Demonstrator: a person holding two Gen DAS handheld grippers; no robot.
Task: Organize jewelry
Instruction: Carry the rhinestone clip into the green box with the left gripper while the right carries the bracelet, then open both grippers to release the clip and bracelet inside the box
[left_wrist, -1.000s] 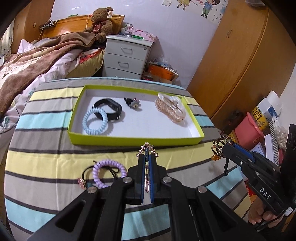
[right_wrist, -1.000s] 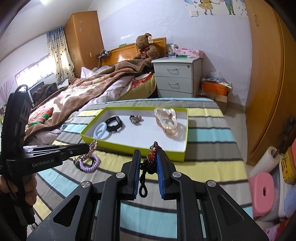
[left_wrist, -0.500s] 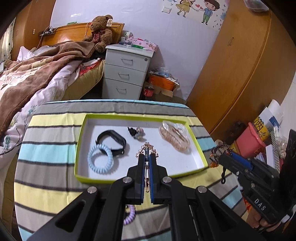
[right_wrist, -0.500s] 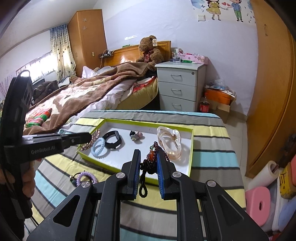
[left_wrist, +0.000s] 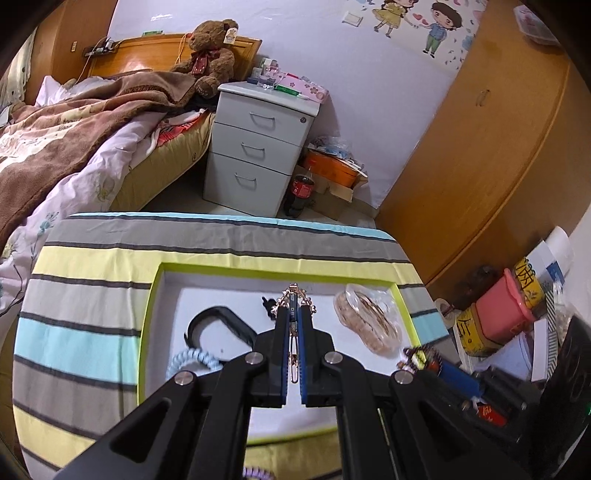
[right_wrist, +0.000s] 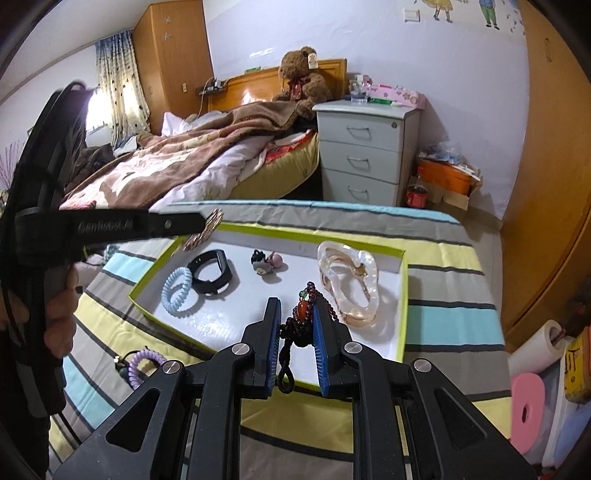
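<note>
Left gripper (left_wrist: 294, 317): its jaws are pinching a rose-gold chain bracelet (left_wrist: 293, 300); the links are fanning out past the tips and a thin strand is hanging down in the slit between the pads.
Left gripper's place: it is hovering over the white floor of the tray (left_wrist: 207, 291), in the middle part; in the right wrist view it is reaching in over the tray's far left corner.
Right gripper (right_wrist: 296, 314): its jaws are clamping a dark beaded bracelet (right_wrist: 304, 308) with an orange bead, whose black cord loop is dangling below between the pads.
Right gripper's place: it is sitting above the tray's near edge, towards the right side.
Tray: lime-green rim, white inside, lying on the striped counter (right_wrist: 443, 266).
Inside the tray: a pale blue coil hair tie (right_wrist: 178, 291) is touching a black band (right_wrist: 210, 271) at the left; a small charm (right_wrist: 266, 261) is lying in the middle; a clear bagged bangle (right_wrist: 349, 282) is lying at the right, just beyond the right gripper's tips.
Outside the tray: a purple coil hair tie (right_wrist: 142, 363) is lying on the counter near the tray's front left corner, well apart from both grippers.
</note>
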